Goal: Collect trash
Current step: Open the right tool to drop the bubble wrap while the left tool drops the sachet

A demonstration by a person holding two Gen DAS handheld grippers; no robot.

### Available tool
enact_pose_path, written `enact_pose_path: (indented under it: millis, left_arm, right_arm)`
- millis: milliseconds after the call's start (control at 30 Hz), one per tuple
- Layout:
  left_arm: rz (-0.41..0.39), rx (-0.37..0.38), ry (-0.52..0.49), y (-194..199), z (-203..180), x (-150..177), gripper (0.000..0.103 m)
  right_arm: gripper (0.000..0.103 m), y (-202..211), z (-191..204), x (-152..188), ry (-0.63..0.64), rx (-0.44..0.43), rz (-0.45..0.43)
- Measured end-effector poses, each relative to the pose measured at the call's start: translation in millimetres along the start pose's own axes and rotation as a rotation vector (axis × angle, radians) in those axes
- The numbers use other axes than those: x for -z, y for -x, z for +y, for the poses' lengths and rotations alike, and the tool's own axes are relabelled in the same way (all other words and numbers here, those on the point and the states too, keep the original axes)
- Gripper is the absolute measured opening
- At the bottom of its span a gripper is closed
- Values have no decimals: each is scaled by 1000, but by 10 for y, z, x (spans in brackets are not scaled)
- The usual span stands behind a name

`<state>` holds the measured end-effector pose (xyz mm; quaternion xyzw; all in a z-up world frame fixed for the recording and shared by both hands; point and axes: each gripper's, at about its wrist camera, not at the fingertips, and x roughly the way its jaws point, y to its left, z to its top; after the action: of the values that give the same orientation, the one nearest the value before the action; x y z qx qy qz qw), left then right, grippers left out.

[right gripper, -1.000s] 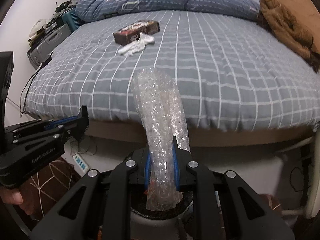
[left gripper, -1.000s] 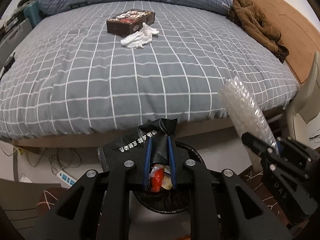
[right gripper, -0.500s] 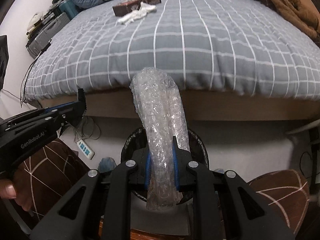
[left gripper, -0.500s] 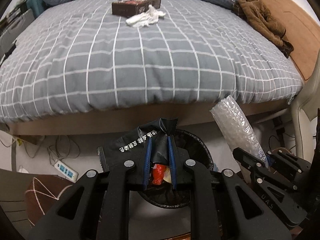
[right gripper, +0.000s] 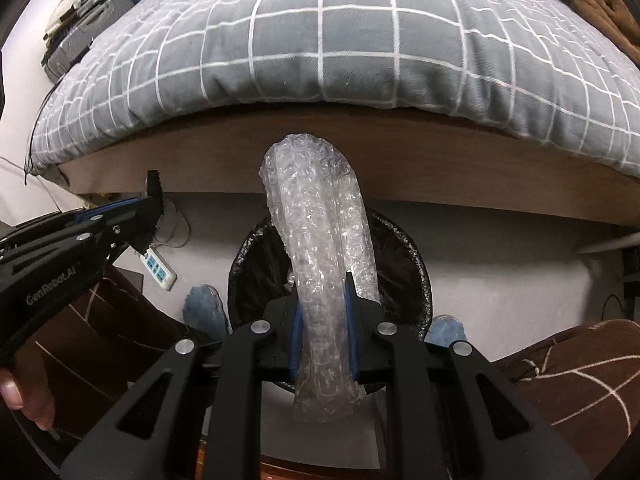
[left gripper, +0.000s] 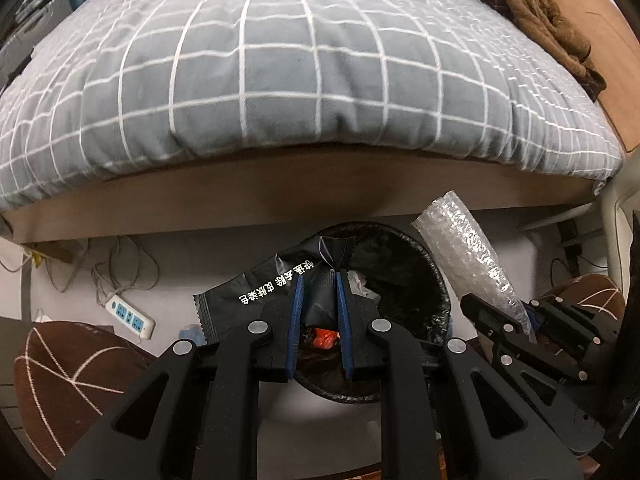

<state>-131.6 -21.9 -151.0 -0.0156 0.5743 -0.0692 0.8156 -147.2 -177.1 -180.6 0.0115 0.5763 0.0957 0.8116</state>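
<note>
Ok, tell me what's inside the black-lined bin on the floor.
Inside the bin, red-orange scraps and pale crumpled bits show. The left gripper and its black wrapper cover the rest.

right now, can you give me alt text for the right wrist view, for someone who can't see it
The right gripper is shut on a roll of clear bubble wrap, held above a black-lined trash bin on the floor beside a bed with a grey checked cover. The left gripper enters from the left edge, gripping a black packet.
</note>
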Motion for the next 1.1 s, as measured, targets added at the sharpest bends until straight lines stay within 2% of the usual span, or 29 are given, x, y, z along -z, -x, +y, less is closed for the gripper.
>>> enact_pose_path:
  millis: [100, 200, 300, 367, 467, 567, 733, 1100]
  left_arm:
    - [6, -9, 3, -27, 39, 22, 16]
    - [5, -12, 5, -39, 62, 30, 16]
    - [3, -11, 3, -47, 40, 20, 16]
    - [4, -6, -4, -54, -5, 16, 16]
    - [4, 3, -21, -65, -115, -7, 16]
    - [5, 11, -39, -82, -224, -26, 16]
    - [20, 41, -67, -169, -458, -63, 16]
    - [60, 91, -154, -368, -1065, -113, 16]
  right_arm:
    - [21, -58, 57, -39, 8, 23, 1]
    - [28, -83, 57, -45, -1, 29, -1]
    - [46, -50, 20, -52, -1, 56, -24]
    - [63, 5, -22, -72, 0, 75, -43]
    - [76, 103, -165, -94, -26, 93, -66]
    - [84, 173, -327, -102, -59, 108, -80]
    - [92, 313, -627, -36, -102, 141, -111]
    - [93, 415, -1075, 121, -191, 190, -120]
